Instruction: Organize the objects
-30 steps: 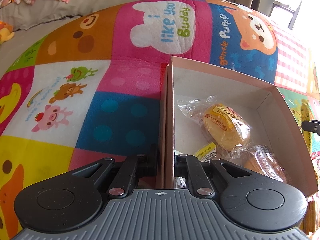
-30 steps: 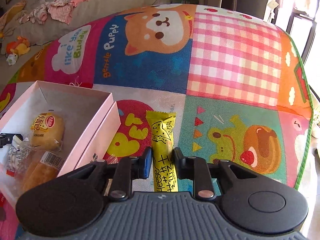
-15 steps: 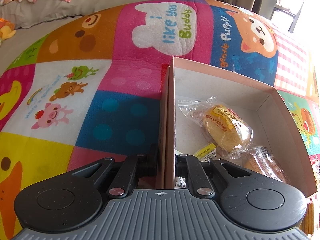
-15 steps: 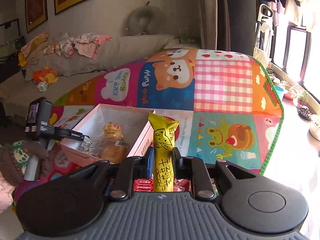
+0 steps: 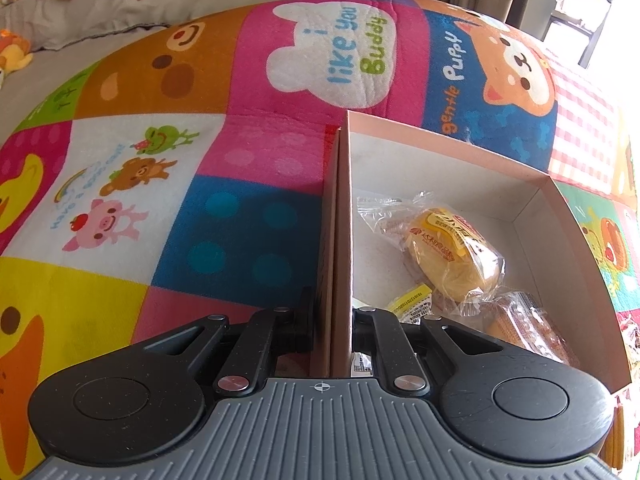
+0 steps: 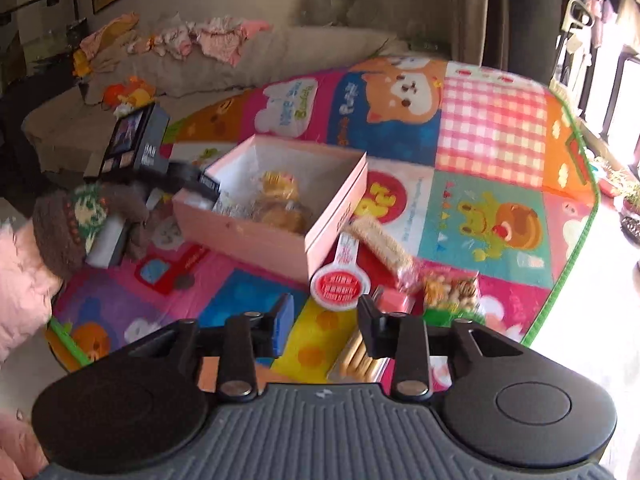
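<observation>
My left gripper point(image 5: 332, 320) is shut on the left wall of the open pink box point(image 5: 440, 152), one finger outside and one inside. Inside the box lie a wrapped yellow bun point(image 5: 452, 252) and a second wrapped cake point(image 5: 524, 328). In the blurred right wrist view the same box point(image 6: 248, 236) stands on the play mat ahead and to the left. My right gripper point(image 6: 324, 320) hangs above the mat with its jaws opening and nothing between them. The yellow snack bar is not in view. A hand in a knitted sleeve point(image 6: 72, 220) holds the left gripper at the box's far corner.
Loose snacks lie on the mat right of the box: a round red-and-white pack point(image 6: 340, 284), a long biscuit pack point(image 6: 384, 244), a mixed-snack bag point(image 6: 452, 292) and a pack of golden sticks point(image 6: 356, 356). A sofa with clothes point(image 6: 200, 40) stands behind. The mat's green edge point(image 6: 576, 240) runs at the right.
My right gripper has risen and drawn back from the box; its jaws have opened and the yellow snack bar has left them. The left gripper and the box have not moved.
</observation>
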A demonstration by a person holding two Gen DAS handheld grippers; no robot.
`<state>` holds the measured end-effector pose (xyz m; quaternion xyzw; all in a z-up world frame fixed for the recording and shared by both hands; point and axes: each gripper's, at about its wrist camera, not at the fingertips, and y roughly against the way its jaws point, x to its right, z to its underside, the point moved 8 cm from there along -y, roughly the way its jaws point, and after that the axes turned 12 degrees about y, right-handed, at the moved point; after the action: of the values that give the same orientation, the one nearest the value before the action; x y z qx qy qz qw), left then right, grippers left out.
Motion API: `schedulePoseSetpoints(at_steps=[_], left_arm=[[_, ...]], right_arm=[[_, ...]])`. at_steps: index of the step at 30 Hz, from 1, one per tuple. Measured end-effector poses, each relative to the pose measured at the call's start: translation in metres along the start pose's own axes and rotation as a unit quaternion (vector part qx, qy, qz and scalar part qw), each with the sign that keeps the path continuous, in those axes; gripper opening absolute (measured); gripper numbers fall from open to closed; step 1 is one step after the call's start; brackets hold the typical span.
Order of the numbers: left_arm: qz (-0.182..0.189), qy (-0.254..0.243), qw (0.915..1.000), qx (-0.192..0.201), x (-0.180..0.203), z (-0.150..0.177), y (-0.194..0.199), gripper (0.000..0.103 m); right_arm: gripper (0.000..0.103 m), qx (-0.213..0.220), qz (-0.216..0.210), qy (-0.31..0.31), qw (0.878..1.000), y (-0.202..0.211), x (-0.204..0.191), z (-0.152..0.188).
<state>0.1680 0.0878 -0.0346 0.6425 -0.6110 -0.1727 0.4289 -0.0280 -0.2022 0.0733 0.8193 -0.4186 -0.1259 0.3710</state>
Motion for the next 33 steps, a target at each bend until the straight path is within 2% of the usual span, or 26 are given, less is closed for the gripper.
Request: schedulePoseSetpoints(at_steps=[3, 6, 10, 25, 28, 31, 33], left_arm=[[-0.002, -0.005, 1.0000, 0.000, 0.001, 0.001, 0.001, 0.012], [-0.004, -0.008, 1.0000, 0.000, 0.002, 0.002, 0.001, 0.012], [-0.004, -0.006, 1.0000, 0.000, 0.001, 0.002, 0.001, 0.012], [-0.007, -0.006, 1.0000, 0.001, 0.001, 0.001, 0.001, 0.012], [-0.005, -0.004, 1.0000, -0.001, 0.000, 0.001, 0.001, 0.012], [-0.006, -0.004, 1.0000, -0.001, 0.000, 0.001, 0.001, 0.012], [-0.005, -0.003, 1.0000, -0.001, 0.000, 0.001, 0.001, 0.012]], right_arm=[[0.043, -0.077, -0.059, 0.022, 0.995, -0.019, -0.028, 0.045], [0.043, -0.120, -0.098, 0.044, 0.987, -0.024, -0.051, 0.075], [0.043, -0.124, -0.119, 0.038, 0.984, -0.021, -0.057, 0.084], [0.048, -0.112, -0.126, 0.013, 0.986, -0.032, -0.045, 0.082], [0.049, -0.118, -0.125, -0.012, 0.985, -0.026, -0.038, 0.088], [0.050, -0.119, -0.164, -0.085, 0.976, -0.014, -0.032, 0.098], [0.054, -0.127, -0.217, -0.149, 0.956, -0.009, -0.033, 0.111]])
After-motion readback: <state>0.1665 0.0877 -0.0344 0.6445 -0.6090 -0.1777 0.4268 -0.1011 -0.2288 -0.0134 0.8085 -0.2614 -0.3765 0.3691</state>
